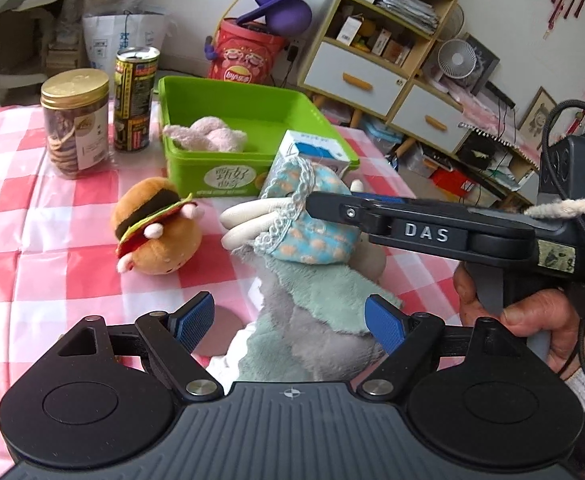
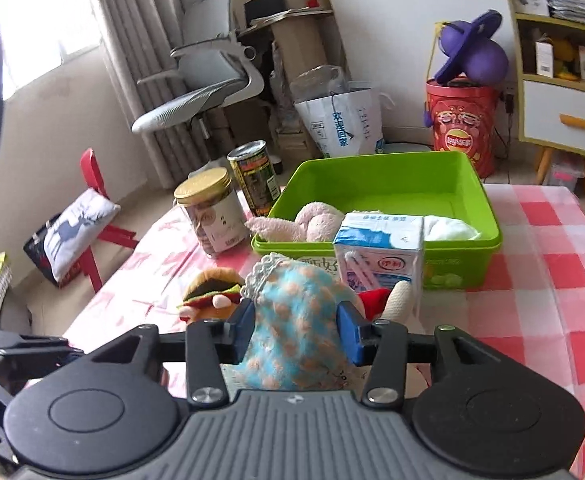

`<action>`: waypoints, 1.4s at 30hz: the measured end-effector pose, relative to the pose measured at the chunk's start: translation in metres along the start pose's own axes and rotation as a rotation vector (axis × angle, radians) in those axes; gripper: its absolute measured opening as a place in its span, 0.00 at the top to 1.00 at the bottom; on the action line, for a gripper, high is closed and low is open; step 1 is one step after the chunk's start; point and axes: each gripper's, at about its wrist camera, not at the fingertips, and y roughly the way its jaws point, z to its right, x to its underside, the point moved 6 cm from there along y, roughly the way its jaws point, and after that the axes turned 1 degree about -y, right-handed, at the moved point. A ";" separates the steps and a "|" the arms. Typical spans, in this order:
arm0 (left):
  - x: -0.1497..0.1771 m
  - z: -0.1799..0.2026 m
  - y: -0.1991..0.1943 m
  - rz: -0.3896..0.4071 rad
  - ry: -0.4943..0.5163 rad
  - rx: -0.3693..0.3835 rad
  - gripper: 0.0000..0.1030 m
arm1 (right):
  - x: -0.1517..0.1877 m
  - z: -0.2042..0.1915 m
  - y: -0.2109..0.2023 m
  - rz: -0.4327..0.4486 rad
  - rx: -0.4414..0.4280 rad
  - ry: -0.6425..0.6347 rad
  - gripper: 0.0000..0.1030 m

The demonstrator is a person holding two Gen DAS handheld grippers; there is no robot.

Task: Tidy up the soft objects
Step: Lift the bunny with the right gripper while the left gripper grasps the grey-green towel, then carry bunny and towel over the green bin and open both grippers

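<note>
A plush doll in a blue spotted dress (image 1: 312, 220) lies on the checked tablecloth (image 1: 24, 272), its grey-green plush part (image 1: 316, 312) between the jaws of my open left gripper (image 1: 290, 320). My right gripper (image 2: 296, 328) is shut on the doll's blue dress (image 2: 292, 320); it also shows from the side in the left wrist view (image 1: 332, 204). A burger plush (image 1: 156, 232) lies to the left (image 2: 212, 292). The green bin (image 1: 244, 120) holds a pink plush (image 1: 208, 136) and a white soft item (image 2: 448, 228).
A milk carton (image 2: 380, 252) stands in front of the bin (image 2: 392, 184), just beyond the doll. A cookie jar (image 1: 74, 124) and a tall can (image 1: 134, 100) stand left of the bin. Shelves, a red snack tub and a chair lie beyond the table.
</note>
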 end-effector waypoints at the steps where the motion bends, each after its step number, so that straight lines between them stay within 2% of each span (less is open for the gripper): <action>1: 0.001 -0.001 0.001 -0.008 0.003 0.001 0.22 | 0.000 -0.001 0.002 0.008 0.014 -0.018 0.68; 3: 0.003 -0.001 0.001 -0.018 0.010 0.004 0.22 | 0.002 -0.001 0.007 0.010 0.058 -0.043 0.68; 6: 0.004 0.002 0.000 -0.017 0.024 0.017 0.21 | 0.003 0.003 0.012 0.006 0.053 -0.031 0.73; 7: 0.004 0.004 -0.001 -0.014 0.029 0.027 0.21 | 0.002 0.003 0.011 0.010 0.052 -0.034 0.77; 8: 0.004 0.005 -0.002 -0.012 0.033 0.037 0.21 | 0.000 0.003 0.009 0.019 0.052 -0.032 0.90; 9: 0.005 0.008 -0.002 -0.010 0.041 0.049 0.20 | -0.002 0.004 0.006 0.030 0.047 -0.021 0.97; 15: 0.008 0.026 -0.003 0.000 0.126 0.084 0.20 | -0.015 0.019 -0.015 0.098 0.076 0.071 0.98; 19: 0.013 0.039 0.000 0.000 0.186 0.093 0.20 | -0.030 0.024 -0.039 0.178 0.053 0.125 0.98; 24: 0.018 0.053 0.012 0.003 0.276 0.041 0.20 | -0.043 0.025 -0.067 0.259 0.031 0.167 0.98; 27: 0.021 0.060 0.022 0.000 0.323 0.002 0.20 | -0.045 0.028 -0.076 0.279 0.029 0.189 0.98; 30: 0.024 0.064 0.032 0.001 0.372 -0.073 0.21 | -0.045 0.028 -0.078 0.279 0.033 0.194 0.98; 32: 0.026 0.062 0.038 -0.017 0.379 -0.091 0.38 | -0.043 0.028 -0.078 0.273 0.038 0.188 0.98; 35: 0.025 0.055 0.039 -0.050 0.321 -0.039 0.55 | -0.042 0.030 -0.077 0.264 0.046 0.180 0.98; 39: 0.018 0.046 0.027 -0.010 0.281 -0.024 0.73 | -0.041 0.031 -0.078 0.262 0.050 0.180 0.98; 40: 0.016 0.044 0.024 0.001 0.265 -0.022 0.82 | -0.041 0.030 -0.077 0.262 0.049 0.182 0.98; 42: 0.010 0.038 0.018 0.031 0.225 -0.026 0.86 | -0.041 0.029 -0.076 0.263 0.046 0.180 0.98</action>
